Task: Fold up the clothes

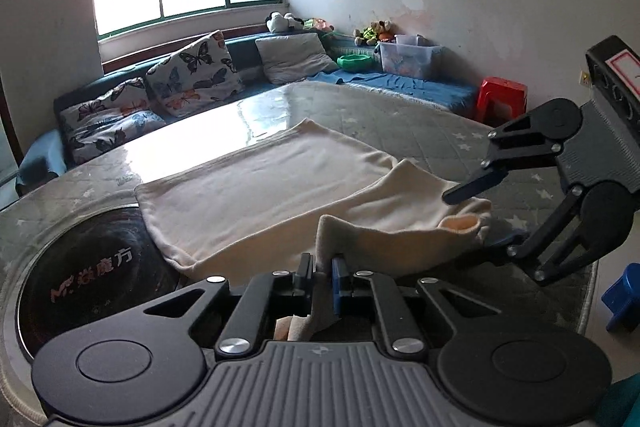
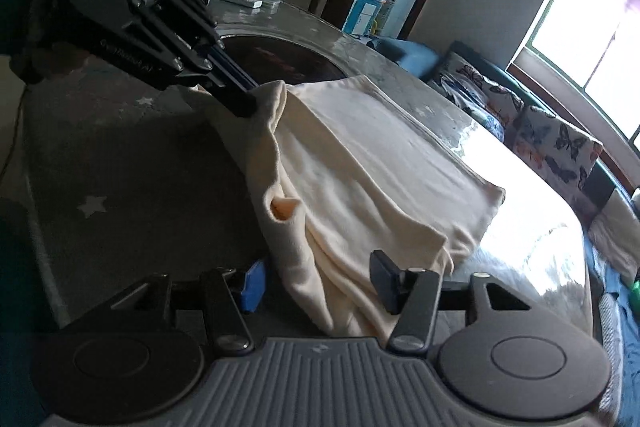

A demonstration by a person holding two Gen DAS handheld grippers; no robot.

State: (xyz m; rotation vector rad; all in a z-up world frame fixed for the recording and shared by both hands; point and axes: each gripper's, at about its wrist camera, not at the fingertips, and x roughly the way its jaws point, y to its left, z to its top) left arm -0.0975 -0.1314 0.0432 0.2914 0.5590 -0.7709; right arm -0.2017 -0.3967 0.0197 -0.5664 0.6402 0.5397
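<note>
A cream garment [image 1: 272, 187] lies partly folded on the grey star-patterned table cover [image 1: 440, 135]. My left gripper [image 1: 322, 273] is shut on a near edge of the garment, lifting a fold. My right gripper [image 1: 476, 215] comes in from the right with its jaws open around the garment's cuffed sleeve end [image 1: 460, 223]. In the right wrist view the garment [image 2: 360, 167] lies between the open fingers of the right gripper [image 2: 320, 281], and the left gripper [image 2: 244, 103] pinches the garment's far corner.
A dark round induction plate [image 1: 88, 267] is set in the table at the left. A sofa with butterfly cushions [image 1: 192, 79], a red stool [image 1: 500, 99] and a plastic bin [image 1: 408, 59] stand beyond the table. A blue stool [image 1: 624, 295] is at the right.
</note>
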